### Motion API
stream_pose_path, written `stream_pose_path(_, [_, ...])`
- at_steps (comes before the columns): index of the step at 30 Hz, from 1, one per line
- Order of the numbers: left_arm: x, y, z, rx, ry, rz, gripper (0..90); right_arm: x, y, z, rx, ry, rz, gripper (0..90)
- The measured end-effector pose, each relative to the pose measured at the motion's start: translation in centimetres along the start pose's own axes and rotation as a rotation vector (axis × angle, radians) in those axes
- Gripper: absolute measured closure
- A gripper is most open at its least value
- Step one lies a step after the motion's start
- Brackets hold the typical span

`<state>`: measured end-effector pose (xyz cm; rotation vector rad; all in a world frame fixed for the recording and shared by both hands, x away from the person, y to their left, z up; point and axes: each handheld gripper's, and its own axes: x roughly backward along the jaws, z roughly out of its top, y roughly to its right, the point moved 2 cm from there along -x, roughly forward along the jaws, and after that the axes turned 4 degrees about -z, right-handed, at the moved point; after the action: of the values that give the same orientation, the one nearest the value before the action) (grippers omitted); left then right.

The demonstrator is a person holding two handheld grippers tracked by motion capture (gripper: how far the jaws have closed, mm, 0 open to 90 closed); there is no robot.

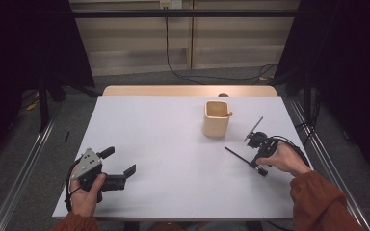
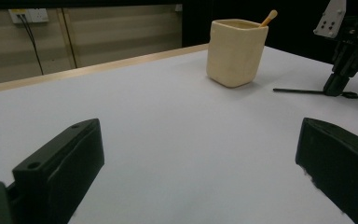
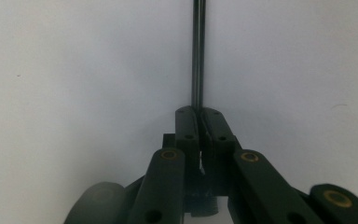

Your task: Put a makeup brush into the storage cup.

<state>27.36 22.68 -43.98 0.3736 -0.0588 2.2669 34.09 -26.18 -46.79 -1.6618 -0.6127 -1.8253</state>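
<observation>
A thin black rod [image 1: 236, 154] lies flat on the white table [image 1: 173, 125] at the right. My right gripper [image 1: 257, 166] points down at the rod's near end and is shut on it; in the right gripper view the rod [image 3: 198, 51] runs straight out from the closed tips [image 3: 198, 110]. Low over the table's near left, my left gripper [image 1: 119, 161] is open, its wide jaws [image 2: 200, 177] holding nothing. From there the right gripper [image 2: 334, 87] and the rod [image 2: 298, 90] appear at the far right.
A cream square cup [image 1: 217, 120] stands at the back right of the table with a wooden stick [image 1: 228, 114] leaning in it; the left gripper view shows the cup [image 2: 235, 51] ahead. A wooden strip [image 1: 188, 91] borders the table's far edge.
</observation>
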Motion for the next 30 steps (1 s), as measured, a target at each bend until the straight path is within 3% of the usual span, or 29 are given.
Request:
stream_pose_path(12, [-0.1,0.0,0.0,0.002,0.000,0.002,1.0,0.5,-0.2,-0.2,-0.005,0.023,0.025,86.2])
stream_pose_path(30, [-0.1,0.1,0.0,-0.005,-0.005,0.000,1.0,1.8,-1.0,-1.2,0.010,0.173,0.055,86.1])
